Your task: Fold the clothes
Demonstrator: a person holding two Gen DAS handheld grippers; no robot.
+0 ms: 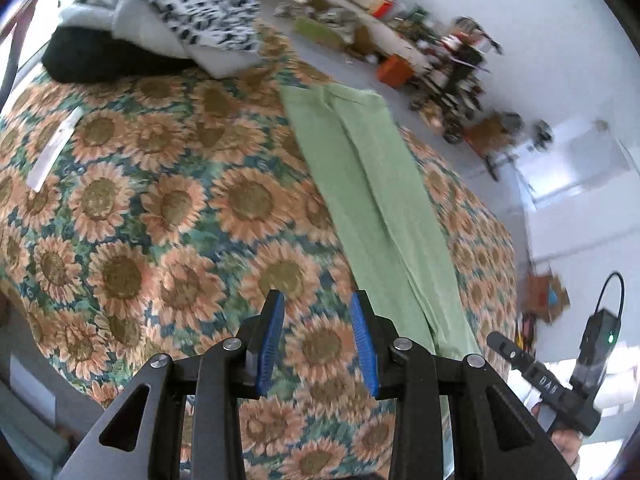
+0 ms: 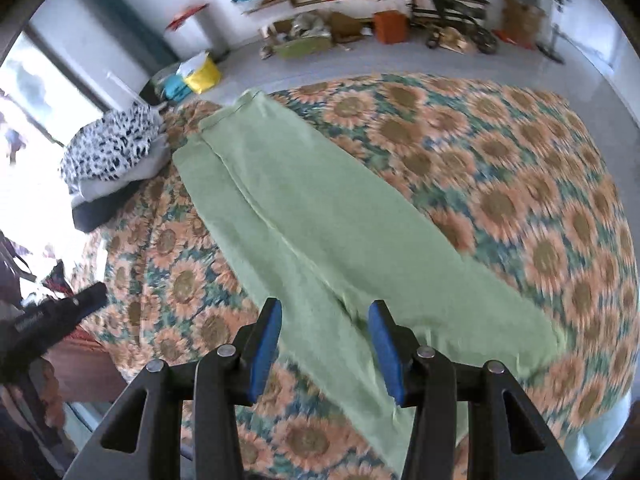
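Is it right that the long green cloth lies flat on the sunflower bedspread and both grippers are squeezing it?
Not quite. The long green cloth lies flat on the sunflower bedspread, but neither gripper squeezes it. The right gripper and left gripper are open above it, as both wrist views show.

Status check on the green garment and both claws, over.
Left claw open, empty, over the bedspread. Right claw open, empty, above green garment, lying long and flat. Nothing in the way.
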